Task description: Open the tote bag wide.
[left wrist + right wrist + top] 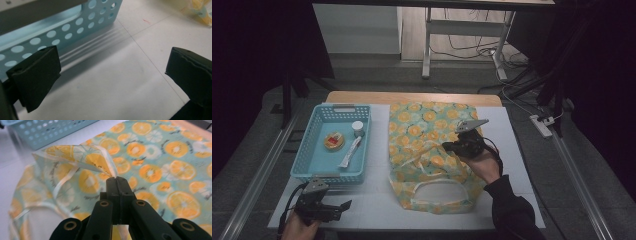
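**Bag handle pinched, mouth being opened**

Right now the right gripper [116, 179] has its jaws pressed together on a thin loop of the bag [432, 150], the handle strap or the top layer by it, and holds that bit lifted and folded back over the rest of the cloth. The bag lies flat on the white table [522, 150], just right of the blue basket [312, 172], its mouth and handle cut-out facing the person. From where I stand this looks like the opening step: one layer is raised so the mouth gapes. I would guess the next move calls for keeping that pinch firm while drawing the layer up and away, so that the other gripper can bring something in; a slack pull would let the slippery edge slide out.

The bag is soft, thin fabric or coated film, teal with orange-slice prints, with a pale glossy binding along the handle edge. It creases readily and will not stand by itself.

Beside the bag, the basket is rigid plastic, its walls pierced with round holes. Inside it lie a small round tin [334, 141], a white tube [350, 153] and a little capped jar [358, 128].

Further from the bag, by the basket's near corner, the left gripper [343, 206] rests low, jaws wide apart with nothing between them.
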`<state>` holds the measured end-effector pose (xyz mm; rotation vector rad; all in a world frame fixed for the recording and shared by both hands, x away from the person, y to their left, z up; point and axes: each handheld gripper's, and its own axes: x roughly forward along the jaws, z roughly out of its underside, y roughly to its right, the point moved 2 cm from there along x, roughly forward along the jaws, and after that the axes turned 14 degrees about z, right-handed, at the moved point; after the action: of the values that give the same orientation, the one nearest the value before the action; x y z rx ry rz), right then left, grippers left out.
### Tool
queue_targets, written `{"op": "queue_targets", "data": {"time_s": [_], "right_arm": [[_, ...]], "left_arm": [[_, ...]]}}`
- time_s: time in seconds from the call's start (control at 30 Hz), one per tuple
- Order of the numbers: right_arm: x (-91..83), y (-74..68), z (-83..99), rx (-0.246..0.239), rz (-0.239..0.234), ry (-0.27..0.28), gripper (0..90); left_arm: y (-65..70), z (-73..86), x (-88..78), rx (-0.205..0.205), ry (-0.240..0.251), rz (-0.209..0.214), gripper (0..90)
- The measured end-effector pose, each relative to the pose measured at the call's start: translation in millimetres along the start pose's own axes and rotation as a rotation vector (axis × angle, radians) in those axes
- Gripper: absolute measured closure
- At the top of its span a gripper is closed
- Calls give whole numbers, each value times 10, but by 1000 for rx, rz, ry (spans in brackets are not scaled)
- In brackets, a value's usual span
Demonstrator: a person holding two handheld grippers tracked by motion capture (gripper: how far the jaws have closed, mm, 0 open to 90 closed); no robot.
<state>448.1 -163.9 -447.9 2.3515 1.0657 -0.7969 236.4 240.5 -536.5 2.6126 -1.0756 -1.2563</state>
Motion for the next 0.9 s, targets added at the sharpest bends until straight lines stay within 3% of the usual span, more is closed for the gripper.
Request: {"op": "queue_targets", "data": {"time_s": [0.67,0.9], "right_arm": [[448,312,-134,31,83,6,900],[694,367,-79,43,91,-37,900]], "left_arm": [[0,5,12,6,-9,9,5],[-1,6,12,7,-9,11,6]]}}
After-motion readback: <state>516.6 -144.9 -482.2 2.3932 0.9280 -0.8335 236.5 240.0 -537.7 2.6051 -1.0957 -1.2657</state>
